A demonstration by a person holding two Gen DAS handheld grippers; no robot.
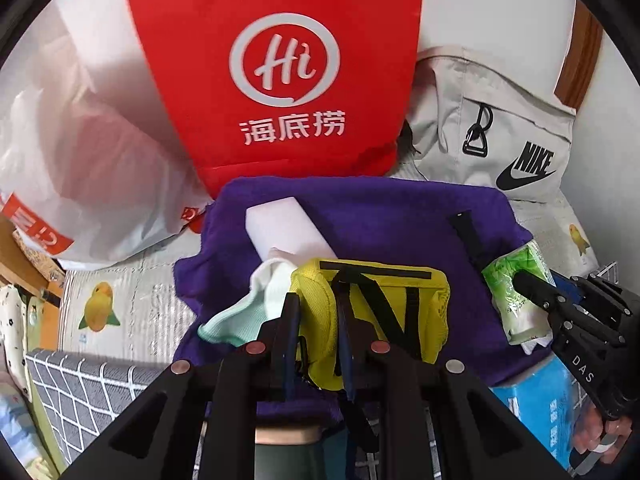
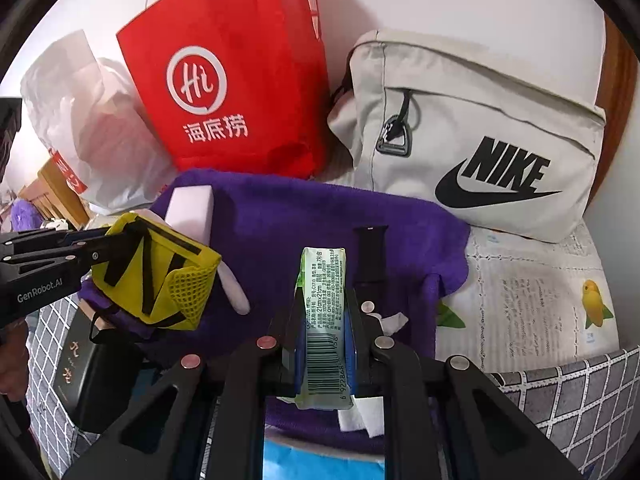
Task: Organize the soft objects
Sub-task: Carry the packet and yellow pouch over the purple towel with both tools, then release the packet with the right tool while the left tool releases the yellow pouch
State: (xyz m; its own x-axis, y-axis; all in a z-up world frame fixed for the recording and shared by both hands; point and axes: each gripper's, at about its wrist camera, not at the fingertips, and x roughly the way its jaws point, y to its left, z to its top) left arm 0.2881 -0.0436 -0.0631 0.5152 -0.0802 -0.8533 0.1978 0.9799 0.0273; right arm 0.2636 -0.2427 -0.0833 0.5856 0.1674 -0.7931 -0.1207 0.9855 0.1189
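Yellow mesh pouch (image 1: 372,312) is pinched in the left gripper (image 1: 316,320), and the right gripper (image 2: 324,320) squeezes a green tissue pack (image 2: 320,304), both above the purple towel (image 2: 280,216), probably for sorting.

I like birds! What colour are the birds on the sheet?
Yellow birds with green leaves, on the pale sheet. Clearest from the left wrist.

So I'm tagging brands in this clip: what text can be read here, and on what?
"Hi" and "海底捞": red bag
"NIKE": beige bag
"GenRobot.AI": left gripper
"DAS": right gripper
"21cm×21cm", barcode, other print too small: green tissue pack
Too blurred or small: white plastic bag, bedsheet, black box, blue pack
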